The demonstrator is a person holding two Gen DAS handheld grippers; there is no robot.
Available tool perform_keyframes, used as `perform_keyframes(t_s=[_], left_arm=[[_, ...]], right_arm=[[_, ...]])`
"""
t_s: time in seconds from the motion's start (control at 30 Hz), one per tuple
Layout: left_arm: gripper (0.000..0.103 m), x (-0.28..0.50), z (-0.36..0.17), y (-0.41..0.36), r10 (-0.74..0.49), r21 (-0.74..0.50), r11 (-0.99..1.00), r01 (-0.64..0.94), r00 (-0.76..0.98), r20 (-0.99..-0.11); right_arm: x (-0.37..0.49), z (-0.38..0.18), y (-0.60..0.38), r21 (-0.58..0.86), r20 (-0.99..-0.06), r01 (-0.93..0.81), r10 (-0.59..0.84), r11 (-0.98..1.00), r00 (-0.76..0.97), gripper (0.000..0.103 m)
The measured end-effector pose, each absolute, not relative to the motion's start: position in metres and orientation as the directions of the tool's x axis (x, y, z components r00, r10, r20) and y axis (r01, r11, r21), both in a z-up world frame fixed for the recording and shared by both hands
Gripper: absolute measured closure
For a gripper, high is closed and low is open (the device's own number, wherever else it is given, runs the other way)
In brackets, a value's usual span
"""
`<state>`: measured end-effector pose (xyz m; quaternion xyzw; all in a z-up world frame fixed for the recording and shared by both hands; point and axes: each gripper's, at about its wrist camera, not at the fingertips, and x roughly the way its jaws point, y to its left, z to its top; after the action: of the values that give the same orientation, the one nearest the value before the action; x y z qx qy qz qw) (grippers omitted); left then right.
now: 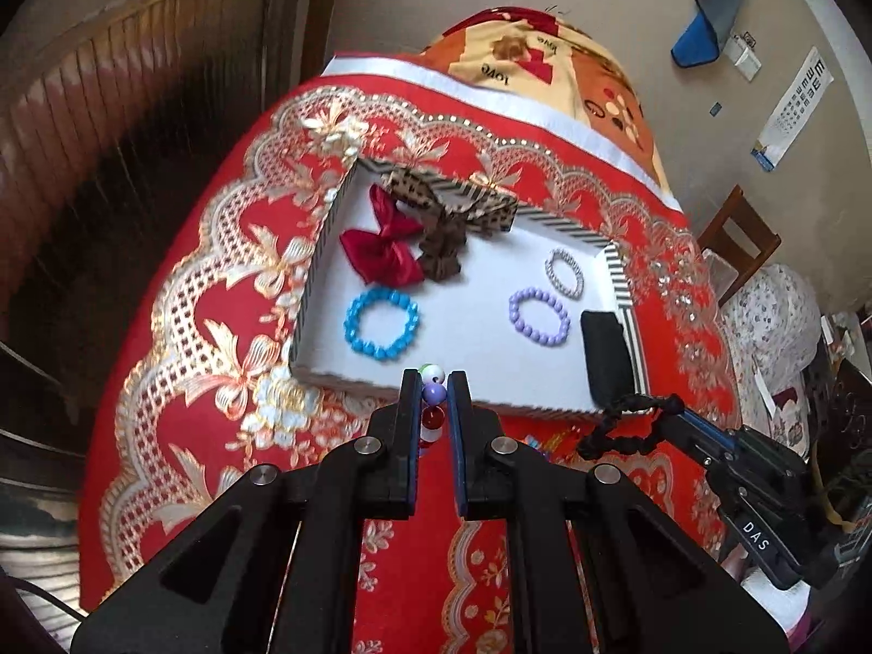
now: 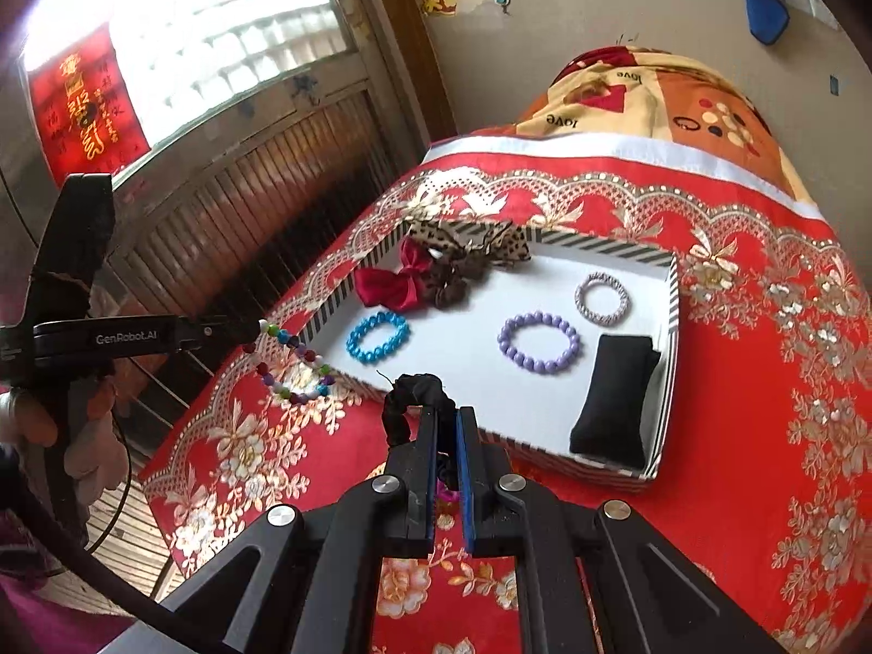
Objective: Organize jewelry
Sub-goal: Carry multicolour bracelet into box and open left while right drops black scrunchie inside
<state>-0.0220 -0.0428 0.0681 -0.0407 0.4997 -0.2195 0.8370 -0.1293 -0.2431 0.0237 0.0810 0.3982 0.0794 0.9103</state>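
A multicoloured bead bracelet (image 1: 432, 403) is pinched between the fingers of the left gripper (image 1: 434, 381); in the right wrist view it hangs as a loop above the red patterned cloth (image 2: 763, 381), just beside the near left corner of the tray (image 2: 671, 327). A black braided hair tie (image 2: 414, 403) is clamped in the closed right gripper (image 2: 448, 415), above the tray's near edge. On the white floor of the striped-walled tray lie a blue bead bracelet (image 2: 377, 337), a purple bead bracelet (image 2: 538, 341), a silver bracelet (image 2: 602, 297), a black cushion (image 2: 613, 398), a red bow (image 2: 389, 280) and a leopard-print bow (image 2: 468, 250). A folded blanket (image 2: 654, 98) lies behind.
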Motion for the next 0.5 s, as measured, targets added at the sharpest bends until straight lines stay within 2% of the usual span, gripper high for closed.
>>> perform_keyframes(t_s=[0.5], left_arm=[[0.095, 0.009, 0.081, -0.086, -0.419, -0.254, 0.884, 0.393, 0.422, -0.804]], right_arm=[[-0.102, 0.036, -0.26, 0.188, -0.71, -0.037, 0.162, 0.982, 0.685, 0.097]])
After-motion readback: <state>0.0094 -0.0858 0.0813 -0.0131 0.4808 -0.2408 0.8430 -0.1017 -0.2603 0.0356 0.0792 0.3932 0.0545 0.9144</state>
